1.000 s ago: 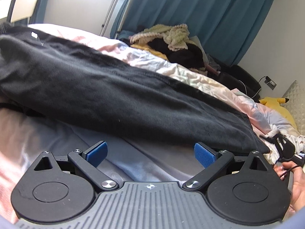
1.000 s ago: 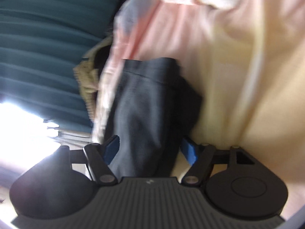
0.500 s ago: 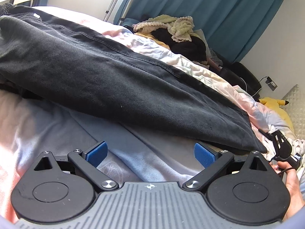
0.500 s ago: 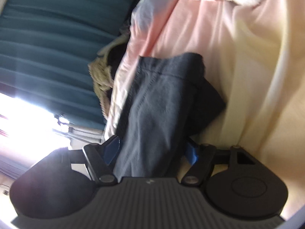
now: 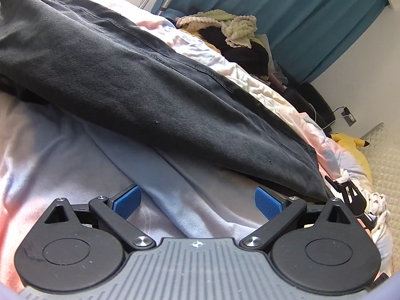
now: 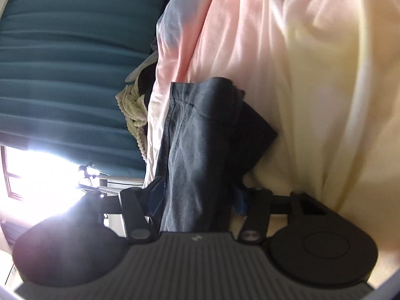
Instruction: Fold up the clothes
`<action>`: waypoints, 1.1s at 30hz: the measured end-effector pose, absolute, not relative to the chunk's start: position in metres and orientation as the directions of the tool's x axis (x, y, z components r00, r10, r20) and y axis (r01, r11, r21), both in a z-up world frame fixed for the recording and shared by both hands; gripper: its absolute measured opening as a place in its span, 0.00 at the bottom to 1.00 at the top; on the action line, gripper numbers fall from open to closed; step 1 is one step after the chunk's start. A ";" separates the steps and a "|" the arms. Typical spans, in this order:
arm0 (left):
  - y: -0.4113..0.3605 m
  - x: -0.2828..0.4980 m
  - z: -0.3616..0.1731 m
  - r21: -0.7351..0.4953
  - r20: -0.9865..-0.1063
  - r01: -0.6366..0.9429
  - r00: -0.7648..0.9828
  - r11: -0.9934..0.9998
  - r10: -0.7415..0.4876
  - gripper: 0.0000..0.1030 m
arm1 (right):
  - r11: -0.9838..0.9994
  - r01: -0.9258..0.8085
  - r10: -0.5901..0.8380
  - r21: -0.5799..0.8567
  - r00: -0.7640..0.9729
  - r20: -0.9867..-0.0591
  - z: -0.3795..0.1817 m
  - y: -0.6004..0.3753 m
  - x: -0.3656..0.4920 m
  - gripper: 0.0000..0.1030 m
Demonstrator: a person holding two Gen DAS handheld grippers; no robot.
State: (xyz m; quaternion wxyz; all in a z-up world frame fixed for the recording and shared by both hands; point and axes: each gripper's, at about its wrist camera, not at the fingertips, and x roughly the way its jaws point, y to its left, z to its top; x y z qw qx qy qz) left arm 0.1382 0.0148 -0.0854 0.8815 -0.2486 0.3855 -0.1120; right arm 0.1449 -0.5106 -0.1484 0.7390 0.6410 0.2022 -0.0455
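A pair of dark grey jeans (image 5: 140, 85) lies stretched across the bed, from upper left to lower right in the left wrist view. My left gripper (image 5: 197, 201) is open and empty, low over the pale sheet just in front of the jeans. In the right wrist view the camera is rolled sideways. My right gripper (image 6: 197, 197) is shut on the hem end of the jeans (image 6: 200, 135), with the denim bunched between the blue pads. The right gripper's black tip also shows at the far right of the left wrist view (image 5: 353, 197).
The bed has a pink and pale blue sheet (image 5: 82, 175). A heap of other clothes with a cream knit (image 5: 232, 27) lies at the far side by the teal curtain (image 5: 312, 12). A yellow plush toy (image 5: 350, 142) and a cream quilted pillow (image 5: 385, 160) are on the right.
The right gripper's fingers have closed in on the jeans hem. The left gripper has dropped a little and come closer to the jeans, still open.
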 end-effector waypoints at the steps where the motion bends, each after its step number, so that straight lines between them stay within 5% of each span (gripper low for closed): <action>1: 0.014 0.139 -0.086 -0.522 -0.626 0.005 0.677 0.853 -0.387 0.96 | 0.192 0.318 0.192 0.929 0.916 -0.353 -0.148 -0.509 0.148 0.58; 6: 0.012 0.138 -0.085 -0.520 -0.602 0.023 0.699 0.854 -0.386 0.96 | 0.335 0.173 0.195 0.926 0.949 -0.248 -0.133 -0.497 0.170 0.65; 10: 0.004 0.132 -0.079 -0.508 -0.516 0.109 0.756 0.854 -0.403 0.96 | 0.342 0.198 0.202 0.919 0.939 -0.277 -0.147 -0.494 0.183 0.66; 12: -0.004 0.133 -0.077 -0.473 -0.492 0.156 0.770 0.867 -0.407 0.96 | 0.345 0.245 0.180 0.906 0.930 -0.320 -0.153 -0.495 0.182 0.35; 16: -0.018 0.131 -0.077 -0.404 -0.470 0.218 0.783 0.888 -0.407 0.96 | 0.378 0.272 0.114 0.885 0.935 -0.336 -0.138 -0.501 0.173 0.11; 25: -0.019 0.119 -0.059 -0.344 -0.411 0.258 0.823 0.903 -0.392 0.99 | 0.404 0.218 0.028 0.888 0.968 -0.250 -0.074 -0.493 0.121 0.08; 33: -0.026 0.117 -0.050 -0.283 -0.364 0.275 0.855 0.919 -0.368 1.00 | 0.435 0.274 -0.066 0.858 0.960 -0.273 -0.047 -0.526 0.054 0.08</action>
